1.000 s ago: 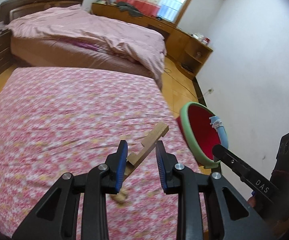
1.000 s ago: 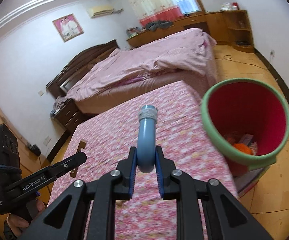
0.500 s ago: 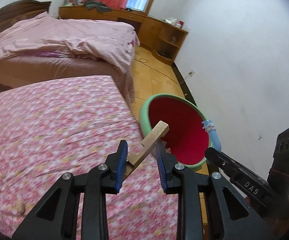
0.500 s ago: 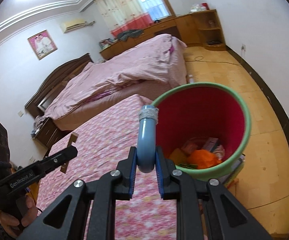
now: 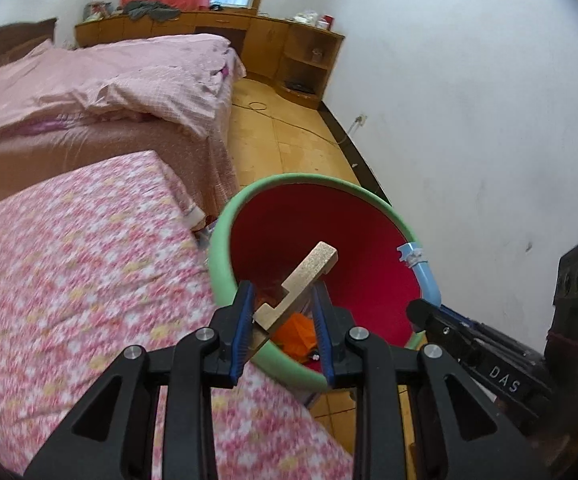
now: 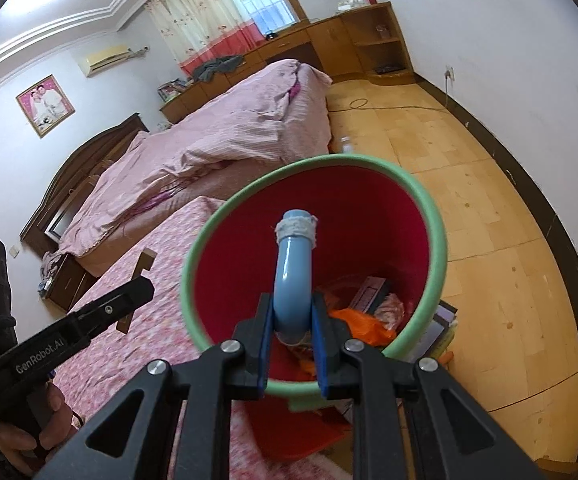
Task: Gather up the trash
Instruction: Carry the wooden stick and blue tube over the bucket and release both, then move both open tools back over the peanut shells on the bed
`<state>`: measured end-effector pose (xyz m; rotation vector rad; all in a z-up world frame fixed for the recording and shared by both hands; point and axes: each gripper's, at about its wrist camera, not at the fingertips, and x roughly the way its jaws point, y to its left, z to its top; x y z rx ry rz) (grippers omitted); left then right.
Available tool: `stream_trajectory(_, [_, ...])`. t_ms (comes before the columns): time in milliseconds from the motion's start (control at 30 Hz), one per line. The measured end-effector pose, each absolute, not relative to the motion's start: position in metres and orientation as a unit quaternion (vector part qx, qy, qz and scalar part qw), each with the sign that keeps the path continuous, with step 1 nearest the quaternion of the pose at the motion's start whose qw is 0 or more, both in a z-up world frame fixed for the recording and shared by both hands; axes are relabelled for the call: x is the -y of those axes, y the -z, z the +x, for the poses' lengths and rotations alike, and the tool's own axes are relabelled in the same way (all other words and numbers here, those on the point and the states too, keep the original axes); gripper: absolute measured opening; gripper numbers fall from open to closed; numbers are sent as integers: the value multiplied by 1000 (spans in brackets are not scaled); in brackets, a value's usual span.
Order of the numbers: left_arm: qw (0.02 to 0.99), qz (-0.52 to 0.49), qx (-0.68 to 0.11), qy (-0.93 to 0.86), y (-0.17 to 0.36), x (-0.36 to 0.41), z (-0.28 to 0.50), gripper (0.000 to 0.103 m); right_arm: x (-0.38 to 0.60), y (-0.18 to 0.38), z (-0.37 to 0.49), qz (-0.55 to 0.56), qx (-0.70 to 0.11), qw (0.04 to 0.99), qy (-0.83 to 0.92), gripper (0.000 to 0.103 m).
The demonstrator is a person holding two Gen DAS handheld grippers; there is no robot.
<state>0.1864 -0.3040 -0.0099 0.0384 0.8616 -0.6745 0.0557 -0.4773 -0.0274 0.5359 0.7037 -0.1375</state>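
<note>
A red bin with a green rim [image 5: 249, 204] [image 6: 425, 196] stands on the floor by the corner of the floral mattress [image 5: 69, 272]. My left gripper [image 5: 283, 312] is shut on a notched wooden piece [image 5: 301, 280] and holds it over the bin's near rim. My right gripper [image 6: 291, 320] is shut on a curved blue pipe [image 6: 293, 268], its taped end up, above the bin's opening; the pipe also shows in the left wrist view [image 5: 425, 276]. Orange plastic [image 6: 361, 320] and other trash lie in the bin.
A second bed with pink bedding [image 5: 109, 80] lies beyond the mattress. Wooden cabinets and shelves [image 5: 305, 60] line the far wall. A cable [image 6: 373, 106] runs over the wooden floor. White wall is close on the right.
Both grippers have swung from over the mattress to the bin, still holding the wooden piece and the blue pipe. The bin now fills the middle of both views.
</note>
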Motion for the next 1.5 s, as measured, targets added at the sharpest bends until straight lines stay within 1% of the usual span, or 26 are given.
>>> stream_trajectory(133, [849, 25, -412, 329, 22, 315, 192, 29, 486, 36, 63, 263, -344, 898, 80, 21])
stream_trajectory(200, [846, 25, -419, 329, 27, 319, 195, 38, 489, 41, 66, 266, -346, 896, 84, 21])
stream_trajectory(267, [845, 23, -422, 327, 30, 319, 196, 41, 493, 47, 67, 272, -350, 892, 85, 22])
stream_trajectory(333, [846, 22, -423, 323, 31, 318, 197, 42, 494, 50, 68, 278, -352, 890, 84, 29])
stream_trajectory(533, [851, 11, -429, 301, 25, 308, 194, 43, 493, 47, 59, 284, -342, 892, 82, 43])
stream_trajectory(767, [862, -3, -421, 283, 11, 274, 177, 43, 473, 38, 48, 271, -343, 896, 71, 51])
stream_trajectory(833, [863, -7, -423, 278, 9, 262, 172, 43, 465, 33, 45, 265, -343, 899, 65, 59])
stream_trajectory(967, [871, -9, -417, 258, 1, 238, 162, 43, 446, 21, 38, 253, -336, 906, 52, 64])
stream_trajectory(1033, [877, -17, -412, 247, -6, 220, 156, 43, 436, 15, 35, 251, -332, 908, 46, 69])
stream_trajectory(1267, [893, -32, -399, 207, -20, 168, 142, 43, 396, 3, 30, 241, -330, 913, 14, 69])
stream_trajectory(1367, [897, -36, -396, 191, -23, 148, 134, 43, 376, -3, 27, 226, -329, 917, 2, 74])
stream_trajectory(1500, [903, -48, -391, 170, -25, 121, 122, 43, 353, -10, 24, 214, -326, 921, -17, 74])
